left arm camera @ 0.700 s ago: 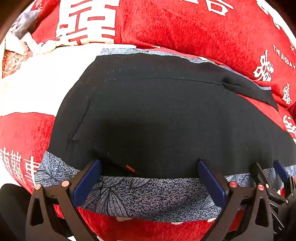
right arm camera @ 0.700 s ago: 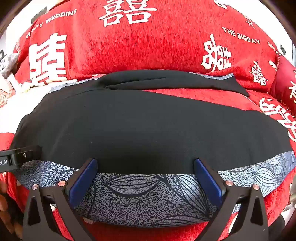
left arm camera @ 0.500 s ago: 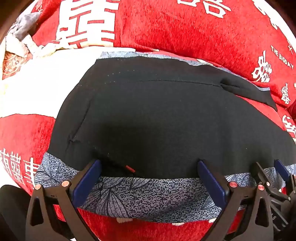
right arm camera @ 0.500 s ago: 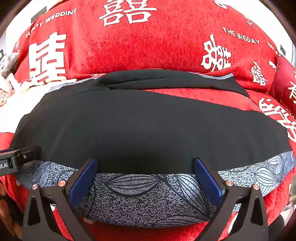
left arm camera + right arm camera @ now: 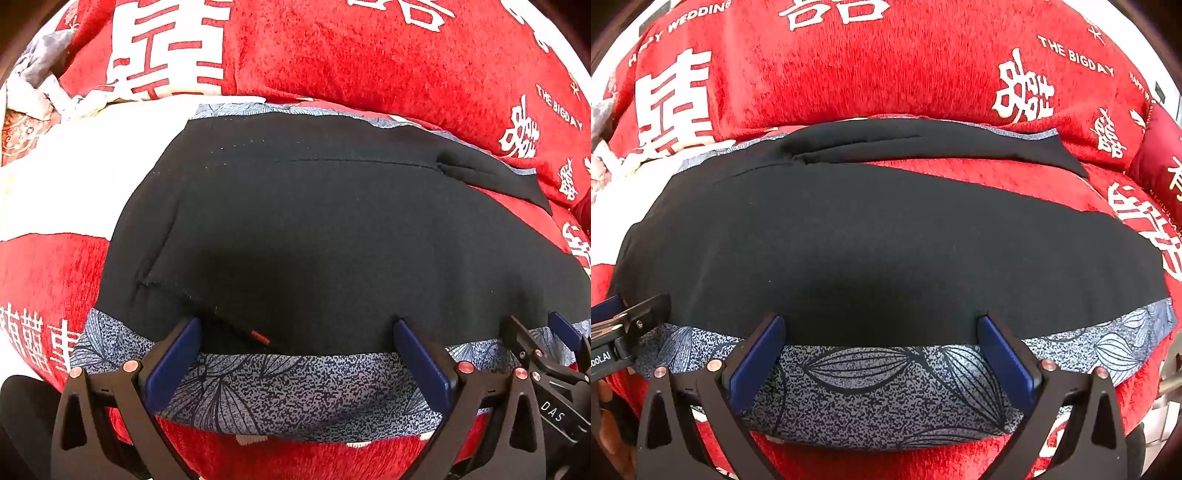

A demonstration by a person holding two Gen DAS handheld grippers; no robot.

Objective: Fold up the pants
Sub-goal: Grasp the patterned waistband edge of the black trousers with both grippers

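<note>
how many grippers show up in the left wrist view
2. The left gripper fills the bottom centre, jaws open over the near edge of the black pants. The right gripper pokes in at the bottom right edge, only partly visible.

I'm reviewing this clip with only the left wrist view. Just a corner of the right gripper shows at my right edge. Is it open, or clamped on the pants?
Observer: Open. In the right wrist view the right gripper has its jaws wide apart, with the grey leaf-patterned band along the near edge of the pants lying between them.
Operator: Where does that near leg end on the right?
Observer: It ends flat on the red blanket, and the patterned band runs right to its corner.
</note>
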